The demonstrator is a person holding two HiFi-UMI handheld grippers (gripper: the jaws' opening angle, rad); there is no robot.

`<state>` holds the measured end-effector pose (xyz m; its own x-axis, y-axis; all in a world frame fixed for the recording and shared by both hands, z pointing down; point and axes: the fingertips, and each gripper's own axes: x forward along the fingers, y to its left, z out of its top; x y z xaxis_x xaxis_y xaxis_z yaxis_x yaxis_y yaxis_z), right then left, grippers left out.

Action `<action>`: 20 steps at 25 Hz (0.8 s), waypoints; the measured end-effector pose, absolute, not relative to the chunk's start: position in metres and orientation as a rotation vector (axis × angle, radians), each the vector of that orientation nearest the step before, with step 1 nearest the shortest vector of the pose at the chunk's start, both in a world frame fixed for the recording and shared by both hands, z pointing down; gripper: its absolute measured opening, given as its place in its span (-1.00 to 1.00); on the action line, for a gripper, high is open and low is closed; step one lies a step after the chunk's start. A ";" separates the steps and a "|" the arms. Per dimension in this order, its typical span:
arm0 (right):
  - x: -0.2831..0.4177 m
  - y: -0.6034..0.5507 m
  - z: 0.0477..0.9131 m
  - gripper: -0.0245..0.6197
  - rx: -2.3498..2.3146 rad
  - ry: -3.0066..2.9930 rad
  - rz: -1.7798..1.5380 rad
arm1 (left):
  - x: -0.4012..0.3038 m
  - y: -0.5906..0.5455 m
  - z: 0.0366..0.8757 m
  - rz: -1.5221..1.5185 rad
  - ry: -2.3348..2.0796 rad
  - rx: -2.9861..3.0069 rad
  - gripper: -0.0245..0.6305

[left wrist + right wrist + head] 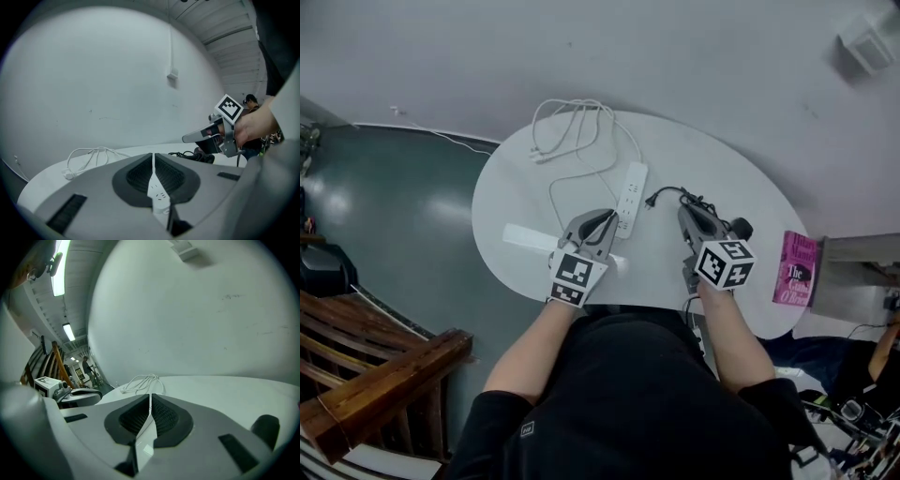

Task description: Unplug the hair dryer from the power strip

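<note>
Hair dryer (740,228) shows only as a dark part at the right side of the right tongs (685,214), which cover the rest of it. Those tongs are closed on nothing, with only bare desk (516,192) showing through the slit between them. The left tongs (606,219) are also closed and empty. They hover over the near end of the power strip (630,194), and its socket holes show through the thin gap between the jaws in the left gripper view.

The strip's long axis runs away from the person, leaning a little right. The black plug (652,200) lies just beside the strip's right long edge, between the two tongs and slightly ahead of both. Its black cord (680,194) curls back under the right tongs. It looks to lie off the strip's side rather than seated in a socket, but it is too small to be sure.

By my reading the right tongs are nearer the plug and cord, and the left nearer the strip. Farther out, the strip's white cable (572,131) lies coiled at the far edge of the desk, and a pink book (797,269) sits at the right rim.
</note>
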<state>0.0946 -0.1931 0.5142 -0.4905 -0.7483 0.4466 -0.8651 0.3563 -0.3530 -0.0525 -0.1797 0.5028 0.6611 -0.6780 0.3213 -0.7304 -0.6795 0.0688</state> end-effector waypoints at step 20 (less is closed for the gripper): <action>0.156 -0.133 0.340 -0.80 1.644 -2.580 0.263 | -0.076 -0.151 0.382 0.280 -1.309 2.779 -0.85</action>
